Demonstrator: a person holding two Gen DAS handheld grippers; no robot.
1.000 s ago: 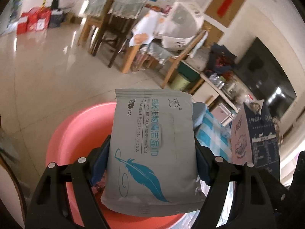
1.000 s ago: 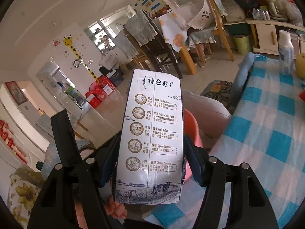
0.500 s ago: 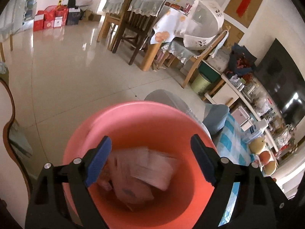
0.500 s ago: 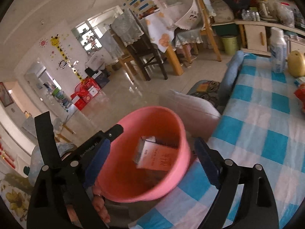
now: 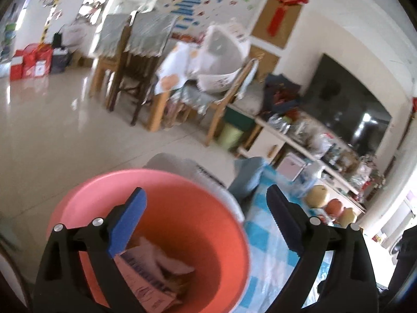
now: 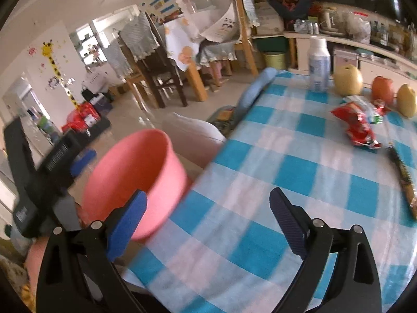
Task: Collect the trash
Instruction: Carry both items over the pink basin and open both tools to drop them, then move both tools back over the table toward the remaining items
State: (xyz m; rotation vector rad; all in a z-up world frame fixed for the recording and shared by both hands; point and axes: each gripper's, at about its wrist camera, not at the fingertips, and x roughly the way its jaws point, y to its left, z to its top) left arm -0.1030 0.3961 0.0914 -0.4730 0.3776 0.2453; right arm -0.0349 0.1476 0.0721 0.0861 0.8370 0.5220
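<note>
A pink bucket (image 5: 187,216) stands beside the table's edge, and my left gripper (image 5: 204,190) hovers over its mouth. Its jaws are opening and nothing is between them. Inside the bucket lie a pinkish carton with a barcode (image 5: 146,281) and crumpled packaging. My right gripper (image 6: 208,194) hangs over the blue-and-white checked tablecloth (image 6: 299,172), just right of the bucket (image 6: 135,180). Its jaws are opening too, with nothing between them. A red snack wrapper (image 6: 359,125) and a dark wrapper (image 6: 401,172) lie on the cloth at the right. The left gripper's body (image 6: 39,167) shows at the left of the right wrist view.
At the table's far side stand a white bottle (image 6: 319,65), a pear (image 6: 348,79), an apple (image 6: 381,88) and a yellow fruit (image 6: 406,99). A grey cushion (image 6: 198,133) sits behind the bucket. Dining chairs, a green bin (image 5: 229,135) and a TV shelf line the room beyond.
The left gripper let go of the wipes pack and the right let go of the milk carton; both dropped into the bucket. Both jaws opened wide. The right gripper swung toward the table.
</note>
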